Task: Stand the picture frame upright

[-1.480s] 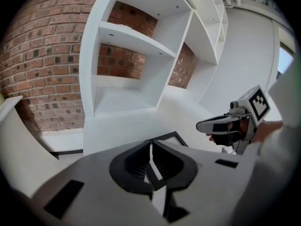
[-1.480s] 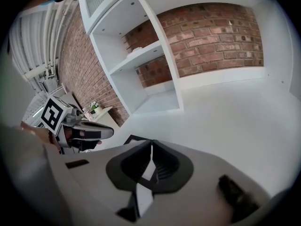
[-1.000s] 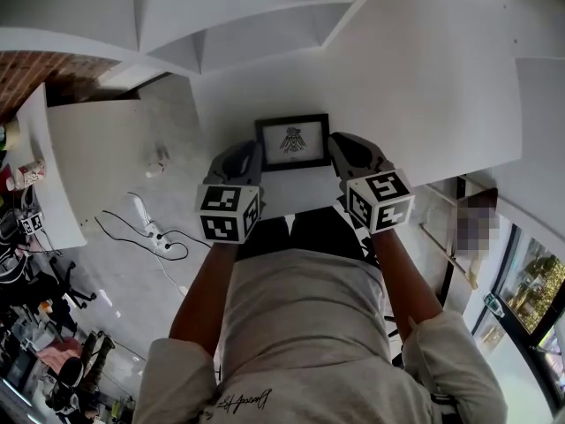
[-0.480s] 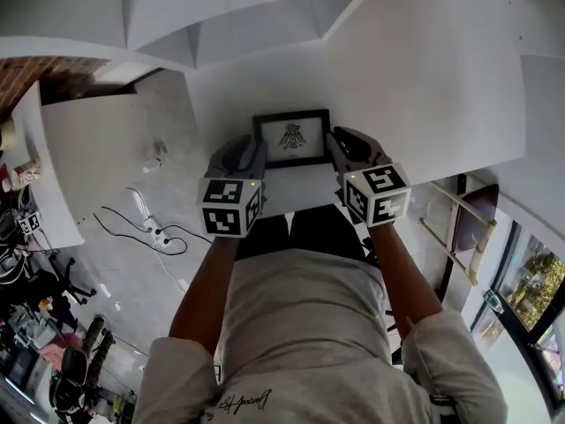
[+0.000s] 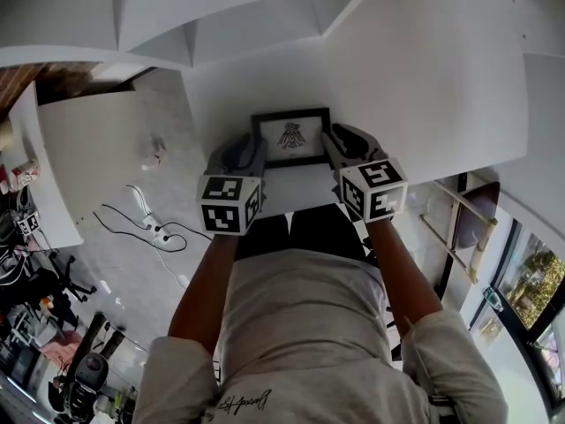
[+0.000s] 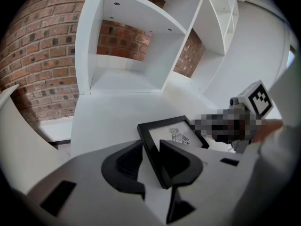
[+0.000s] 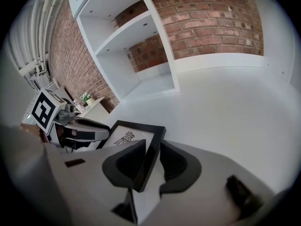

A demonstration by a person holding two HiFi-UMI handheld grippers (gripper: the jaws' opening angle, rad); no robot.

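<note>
- Frame (image 5: 292, 138), black-edged with a small dark bird-like print on white, sat on the white table (image 5: 424, 87) directly between the two claws, its printed face showing to the head view.
- Left claw (image 6: 150, 147) straddled the frame's left edge. Its jaws had just been opening and stood apart, with a sliver of space between the outer jaw and the black edge, so nothing was pinched.
- Right claw (image 7: 153, 147) straddled the frame's right edge. The black edge filled the slot between its jaws, which appeared clamped on it.
- Seen from the left claw, the frame ran forward and to the right out of the jaws, tilted rather than flat. I could not tell whether it rested on a stand.
- Beyond the left claw's tips, past the frame, stood a white shelf (image 6: 122, 55) backed by brick wall (image 6: 42, 51).
- Both marker cubes sat just behind the claws, nearer the person's body, one at each lower corner of the frame.
</note>
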